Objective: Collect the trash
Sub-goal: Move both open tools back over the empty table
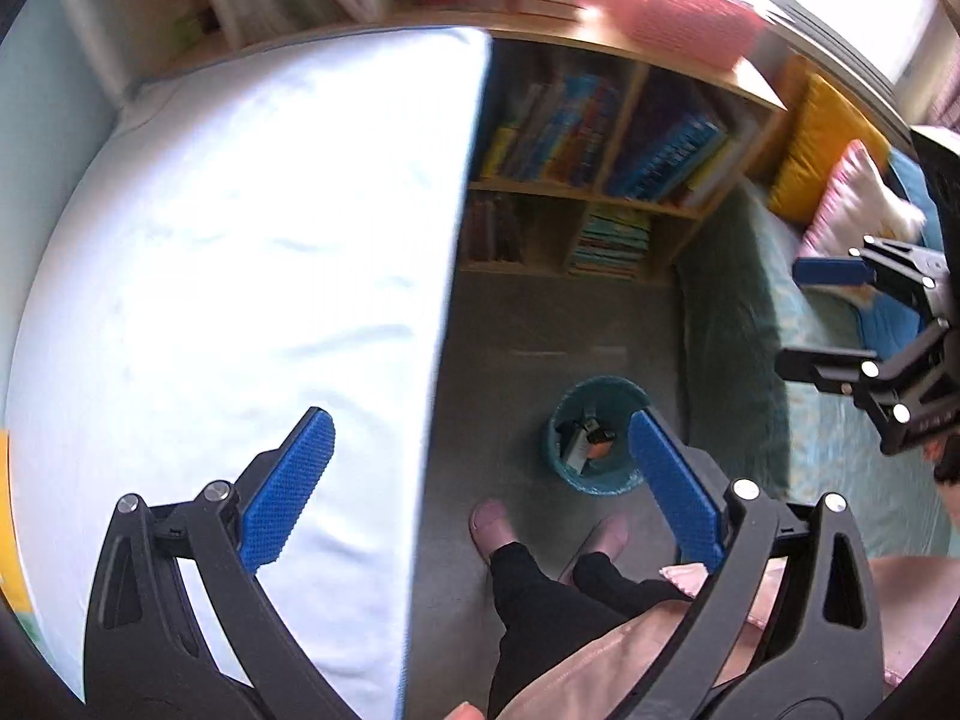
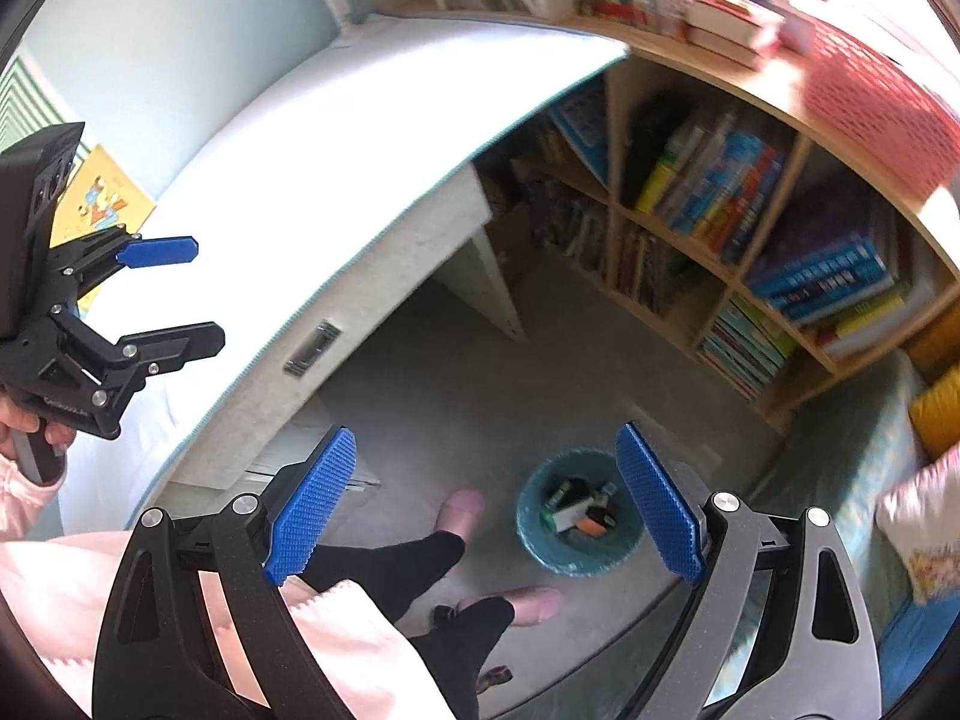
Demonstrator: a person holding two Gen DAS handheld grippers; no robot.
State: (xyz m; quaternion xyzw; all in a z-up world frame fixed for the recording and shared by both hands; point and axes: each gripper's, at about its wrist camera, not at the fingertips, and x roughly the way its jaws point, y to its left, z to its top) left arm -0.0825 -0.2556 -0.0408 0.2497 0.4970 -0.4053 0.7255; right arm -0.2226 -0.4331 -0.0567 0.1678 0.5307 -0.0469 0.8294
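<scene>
Two views looking steeply down from hand-held tongs in a bedroom/study w/ a white desk [image 1: 240,276] on one side and a wooden bookshelf [image 1: 600,180] at the back.

Left tongs [image 1: 483,483]: blue pads spread wide, nothing between them. Right tongs [image 2: 486,501]: also spread wide and empty. Each shows at the edge of the other's view, jaws apart, held by a hand in a pink sleeve.

Small teal bin [image 2: 579,516] stands on the grey floor, between desk and a green-covered bed [image 1: 738,324], just ahead of the person's feet in black socks and pink slippers. Inside it: several pieces of trash [image 2: 579,510], incl. a dark bottle-like item, a white/green pack and something orange; exact items too small to tell.

Judgement: both tongs look freshly emptied over the bin, so a drop-off step seems done or nearly so. No loose trash is visible on floor or desk here; a yellow booklet [image 2: 99,204] lies on the desk, prob. not trash. Next move calls for scanning the room for another piece, then lowering open tongs around it.
</scene>
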